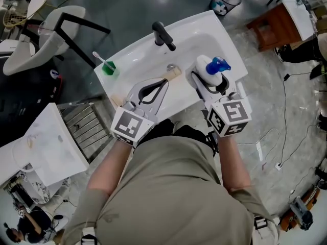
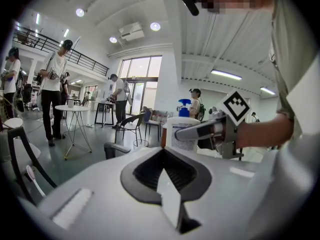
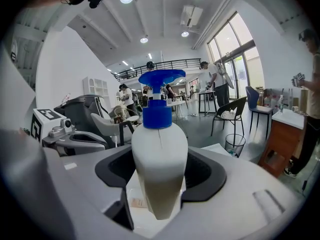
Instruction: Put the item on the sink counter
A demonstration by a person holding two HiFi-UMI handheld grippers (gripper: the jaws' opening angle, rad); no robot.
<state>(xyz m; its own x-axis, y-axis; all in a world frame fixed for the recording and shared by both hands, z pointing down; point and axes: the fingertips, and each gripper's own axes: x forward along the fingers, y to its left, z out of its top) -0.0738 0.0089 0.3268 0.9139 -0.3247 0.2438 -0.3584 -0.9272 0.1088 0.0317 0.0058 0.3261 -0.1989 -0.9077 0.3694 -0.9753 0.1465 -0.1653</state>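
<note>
Holding: right gripper [image 1: 209, 81] clamps spray bottle [image 3: 159, 149] mid-body; smooth plastic, probably light and slippery. Left gripper [image 2: 165, 173] closed, empty.

Right gripper [image 1: 209, 81] holds bottle [image 1: 208, 68] over sink [image 1: 134, 56].
Jaws clamp the white bottle, blue sprayer on top, at the basin's right side. Left gripper [image 1: 164, 82] pinched closed, empty, over front rim. Black tap [image 1: 163, 35] behind; green cup [image 1: 109, 68] on left corner.

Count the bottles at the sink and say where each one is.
1. The white bottle with a blue top is clamped in the right claw, above the sink at its right rim. More could hide under the claws.
</note>
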